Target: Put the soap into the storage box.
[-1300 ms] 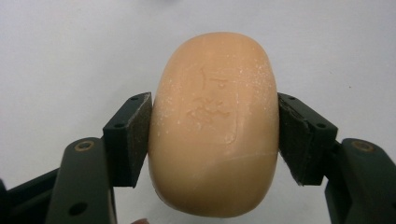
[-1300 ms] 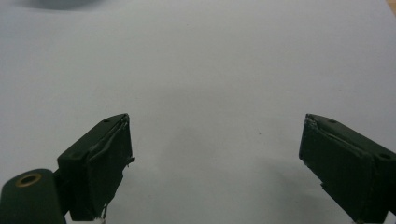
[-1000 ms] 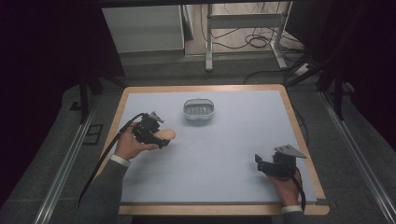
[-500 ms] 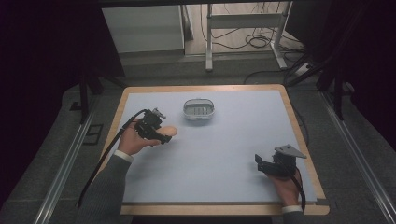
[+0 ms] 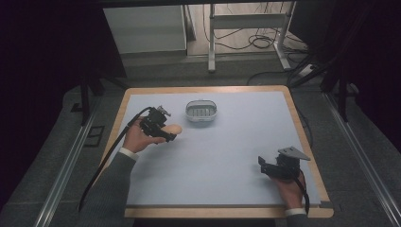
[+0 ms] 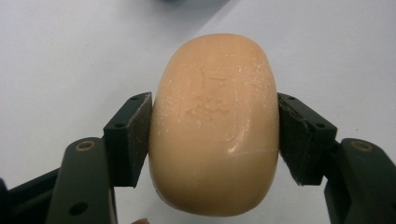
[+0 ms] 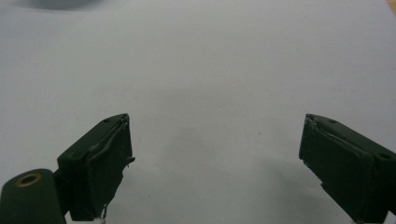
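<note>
Two grippers on the table, one per hand. Left gripper (image 5: 166, 133), left of centre in the high view: jaws pinching a peach-coloured soap bar (image 6: 215, 123). In the left gripper view the bar sits between the two black pads (image 6: 133, 137), one pad pressed on each long side, its stamped face towards the camera. Bar stands out past the jaw tips towards the top of that frame; white specks on its surface. From above, the soap (image 5: 174, 128) pokes out to the right of the gripper, just left and below a small white basket-like dish (image 5: 201, 111); soap and dish are near but apart. Whether the soap touches the mat, cannot tell.

Right gripper (image 5: 264, 165), lower right of the high view, held in the person's right hand (image 5: 289, 189): jaws spread wide, nothing between them. Right gripper view shows the two pads (image 7: 105, 163) far apart at the bottom corners, bare pale mat between and beyond. Grey three-cornered plate on top of this gripper.

Table (image 5: 222, 90): wooden rim, pale blue mat (image 5: 227, 151) covering most of it. Black cable trails from the left gripper down the left edge. Nothing lies between the soap and the dish.
</note>
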Tool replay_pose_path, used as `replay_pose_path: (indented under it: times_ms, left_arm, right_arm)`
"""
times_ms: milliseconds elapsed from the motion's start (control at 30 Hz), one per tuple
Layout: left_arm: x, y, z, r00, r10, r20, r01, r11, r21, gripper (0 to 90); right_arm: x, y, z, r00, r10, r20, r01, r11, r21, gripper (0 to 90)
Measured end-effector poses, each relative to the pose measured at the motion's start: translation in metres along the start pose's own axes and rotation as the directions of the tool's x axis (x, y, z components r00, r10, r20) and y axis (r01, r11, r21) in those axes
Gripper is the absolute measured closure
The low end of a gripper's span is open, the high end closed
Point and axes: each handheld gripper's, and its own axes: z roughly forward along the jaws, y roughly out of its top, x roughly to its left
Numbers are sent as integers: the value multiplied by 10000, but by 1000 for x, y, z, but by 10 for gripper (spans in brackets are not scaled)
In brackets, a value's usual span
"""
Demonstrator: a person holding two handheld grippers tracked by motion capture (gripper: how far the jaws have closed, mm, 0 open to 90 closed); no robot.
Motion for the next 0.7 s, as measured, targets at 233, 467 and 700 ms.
replay_pose_path:
  times_ms: [233, 467, 700]
  left_arm:
    - [-1, 9, -3, 10000, 63, -11, -63, 9999, -131, 333]
    - [-1, 15, -3, 10000, 81, -36, -82, 9998, -177, 333]
    - [-2, 21, 0, 9998, 179, -48, -180, 9998, -129, 334]
  right_arm:
    - [0, 0, 0, 10000, -2, 8, 2, 10000, 3, 98]
    - [0, 0, 0, 10000, 0, 5, 0, 10000, 9, 98]
    - [0, 0, 0, 10000, -10, -6, 10, 10000, 21, 98]
